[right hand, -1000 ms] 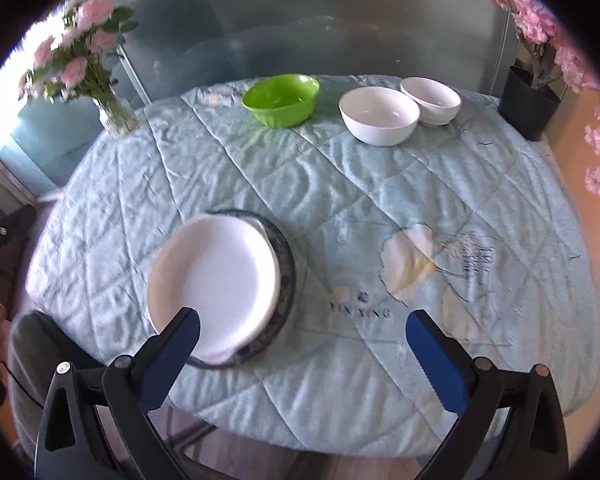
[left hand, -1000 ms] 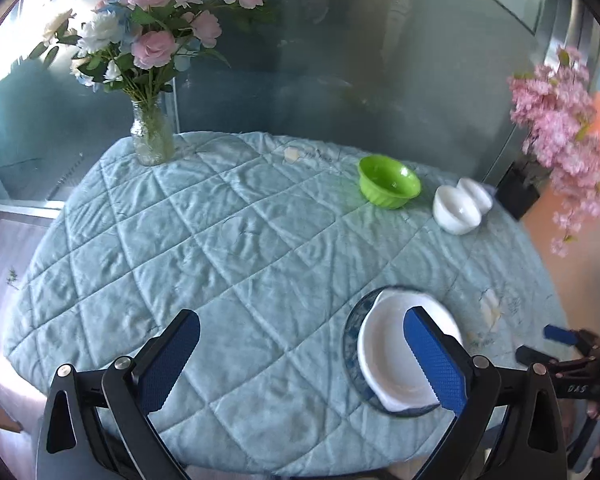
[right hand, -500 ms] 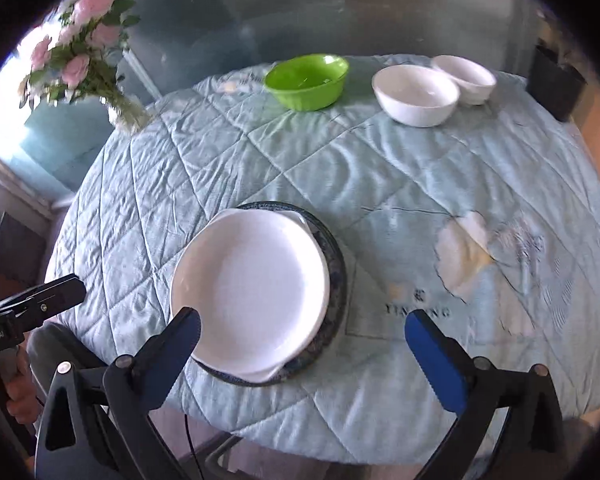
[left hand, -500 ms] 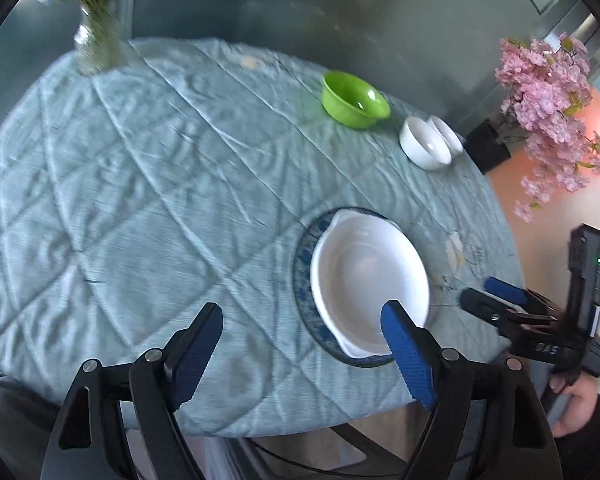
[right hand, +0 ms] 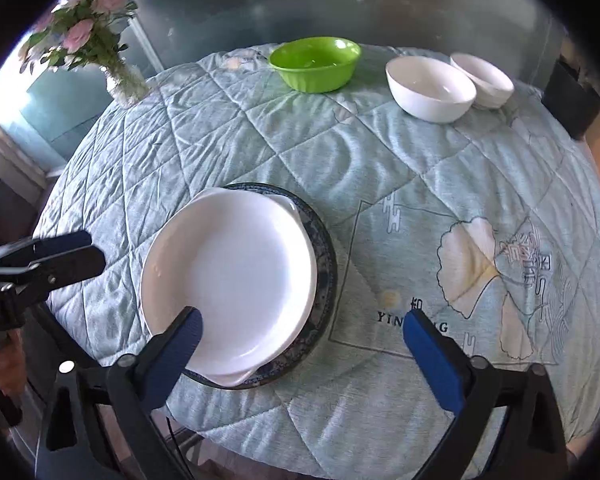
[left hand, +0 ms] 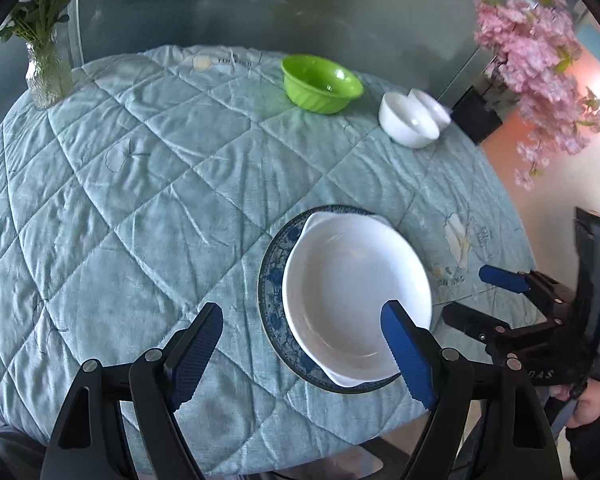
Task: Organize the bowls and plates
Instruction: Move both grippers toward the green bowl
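Jaws on both your grippers hang released, the right gripper point(right hand: 300, 340) closing on nothing. You've dropped toward the desk point(left hand: 140, 200); the white dish point(left hand: 352, 292) on the blue plate point(left hand: 270, 280) looms nearer, bowls far.

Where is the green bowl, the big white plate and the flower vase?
green bowl point(left hand: 320, 84), left wrist view, on its inside.
white plate point(left hand: 352, 292), left wrist view, on its middle.
flower vase point(left hand: 46, 76), left wrist view, on its glass body.

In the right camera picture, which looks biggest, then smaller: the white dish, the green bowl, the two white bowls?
1. White dish, though nearest the camera.
2. Green bowl and nearer white bowl: too alike to rank.
3. Farther white bowl.
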A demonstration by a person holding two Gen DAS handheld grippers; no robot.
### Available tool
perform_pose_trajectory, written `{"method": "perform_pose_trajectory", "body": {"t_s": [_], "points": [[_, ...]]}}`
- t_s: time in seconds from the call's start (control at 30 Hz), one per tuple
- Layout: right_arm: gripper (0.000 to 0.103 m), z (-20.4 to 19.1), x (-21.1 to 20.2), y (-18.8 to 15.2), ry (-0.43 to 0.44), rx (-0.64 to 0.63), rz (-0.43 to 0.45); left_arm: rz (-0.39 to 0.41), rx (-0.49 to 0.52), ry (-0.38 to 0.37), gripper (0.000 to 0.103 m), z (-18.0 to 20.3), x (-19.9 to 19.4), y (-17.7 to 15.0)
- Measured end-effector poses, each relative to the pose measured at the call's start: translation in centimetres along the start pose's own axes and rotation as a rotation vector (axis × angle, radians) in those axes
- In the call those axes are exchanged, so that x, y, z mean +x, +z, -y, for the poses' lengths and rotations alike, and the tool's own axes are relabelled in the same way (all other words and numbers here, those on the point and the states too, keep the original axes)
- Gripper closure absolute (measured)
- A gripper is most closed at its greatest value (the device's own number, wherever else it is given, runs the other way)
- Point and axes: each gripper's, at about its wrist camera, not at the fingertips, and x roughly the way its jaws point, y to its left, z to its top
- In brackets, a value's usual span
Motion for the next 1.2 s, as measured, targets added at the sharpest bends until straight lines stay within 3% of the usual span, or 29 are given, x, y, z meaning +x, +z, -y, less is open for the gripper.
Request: {"method": "perform_pose_trajectory", "body": {"t_s": [0.07,0.13,0.2,0.3,0.4,0.57,0.7,0.73,0.77,0.8,0.83,0.9,0.97,1.1,1.2], "points": [[0.016,-0.2,-0.3,-0.2,0.009,-0.01,0.019,-0.026,-0.028,-0.008,0.022,-0.5,0.4,0.0],[0.028,-0.2,-0.4,-0.4,0.039,-0.008,0.038,-0.053,-0.049,-0.014,0.03,-0.9,1.0,-0.2],[0.039,0.1,0.0,-0.4,0.088,0.013,0.042,-0.074,-0.058,-0.021,0.044,-1.1,1.6,-0.2],[0.054,0.5,1.2,-0.2,0.108,0.023,0.03,-0.107,-0.054,-0.014,0.054,-0.9,2.7,-0.1],[0.06,1.2,2.5,0.1,0.115,0.051,0.021,-0.14,-0.048,-0.003,0.064,-0.8,4.0,0.1],[0.071,1.3,3.5,0.4,0.122,0.061,0.006,-0.165,-0.083,-0.009,0.067,-1.4,5.4,0.2],[0.071,1.2,3.5,0.3,0.122,0.054,-0.001,-0.098,-0.076,-0.004,0.067,-1.5,4.2,0.9],[0.07,1.4,3.2,0.4,0.112,0.061,0.005,-0.068,-0.069,0.016,0.064,-1.3,3.4,1.3],[0.066,1.6,2.8,0.6,0.09,0.064,0.01,-0.04,-0.062,0.034,0.054,-1.2,2.7,1.9],[0.048,1.8,2.2,0.9,0.069,0.064,0.022,-0.009,-0.055,0.055,0.035,-1.1,2.0,2.5],[0.018,2.2,1.5,1.2,0.069,0.068,0.044,0.039,-0.048,0.085,0.024,-1.0,1.0,3.3],[0.004,3.1,-0.8,2.2,0.105,0.095,0.139,0.163,-0.034,0.158,0.001,-0.8,-1.3,5.3],[0.0,3.8,-2.8,3.8,0.109,0.102,0.218,0.242,0.0,0.199,0.0,-0.6,-2.9,7.8],[0.0,4.0,-4.6,9.0,0.073,0.045,0.22,0.236,0.019,0.181,0.0,-1.1,-3.2,13.6],[0.0,3.9,-4.9,13.1,0.078,0.005,0.208,0.184,0.026,0.103,0.0,-1.8,-2.5,19.0]]}}
